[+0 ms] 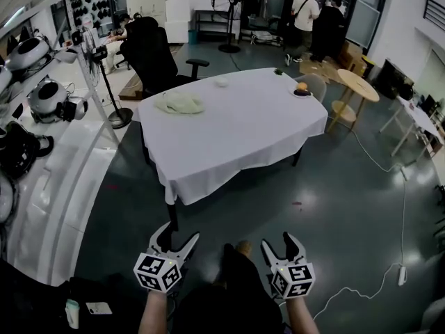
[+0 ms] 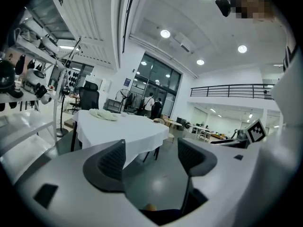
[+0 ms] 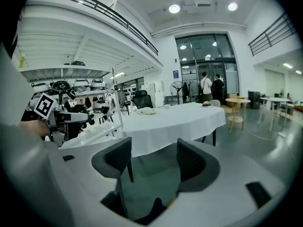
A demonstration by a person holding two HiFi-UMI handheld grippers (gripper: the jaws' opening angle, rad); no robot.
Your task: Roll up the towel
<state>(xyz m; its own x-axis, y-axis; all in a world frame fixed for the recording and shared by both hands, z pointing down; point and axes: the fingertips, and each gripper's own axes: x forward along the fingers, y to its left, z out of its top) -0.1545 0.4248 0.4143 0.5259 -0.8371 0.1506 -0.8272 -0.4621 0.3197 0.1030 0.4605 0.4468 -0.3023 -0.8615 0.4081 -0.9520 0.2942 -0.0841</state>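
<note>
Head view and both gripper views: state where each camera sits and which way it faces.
Head view: on the person's head, facing forward and steeply down at the table; forearms, left gripper and right gripper show below.
Left gripper view: on the left gripper, looking along its open jaws toward the table; right gripper at right edge.
Right gripper view: on the right gripper, likewise; left gripper at left edge.
All three show the towel on the table.
</note>
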